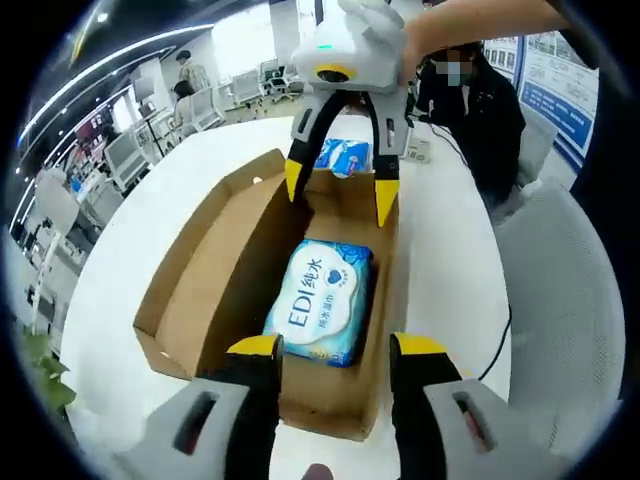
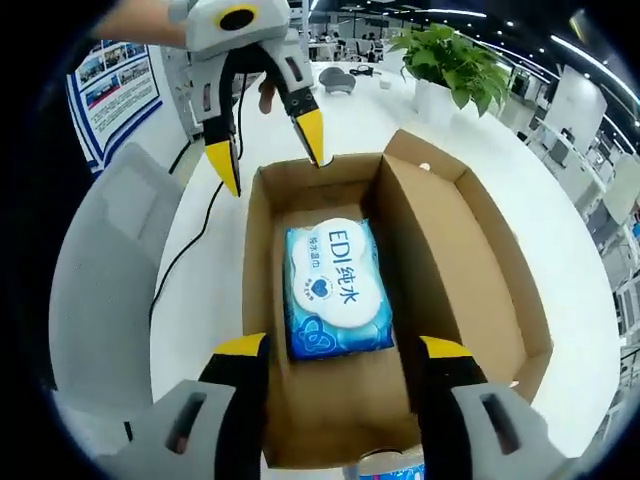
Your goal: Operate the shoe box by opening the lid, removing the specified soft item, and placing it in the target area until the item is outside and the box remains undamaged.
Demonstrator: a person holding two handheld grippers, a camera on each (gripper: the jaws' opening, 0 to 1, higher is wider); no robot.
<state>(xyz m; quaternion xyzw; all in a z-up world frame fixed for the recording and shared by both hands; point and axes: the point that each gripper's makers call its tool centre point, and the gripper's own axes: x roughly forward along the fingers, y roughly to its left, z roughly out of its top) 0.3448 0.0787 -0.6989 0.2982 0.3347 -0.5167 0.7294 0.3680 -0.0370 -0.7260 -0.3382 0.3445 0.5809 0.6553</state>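
Shoe box [image 1: 215, 270] sits open on white table [image 1: 130, 250], lid [image 2: 470, 250] folded flat beside the tray. Blue wipes pack [image 1: 322, 300] lies flat inside on the box floor, touched by neither tool. Left tool [image 1: 335, 345] at near end of box, jaws spread wide, nothing between them. Right tool [image 1: 341, 188] at far end, jaws wide, tips above the box's end wall. Second blue pack [image 1: 343, 155] on table beyond box. Potted plant [image 2: 450, 60] farther off on the table.
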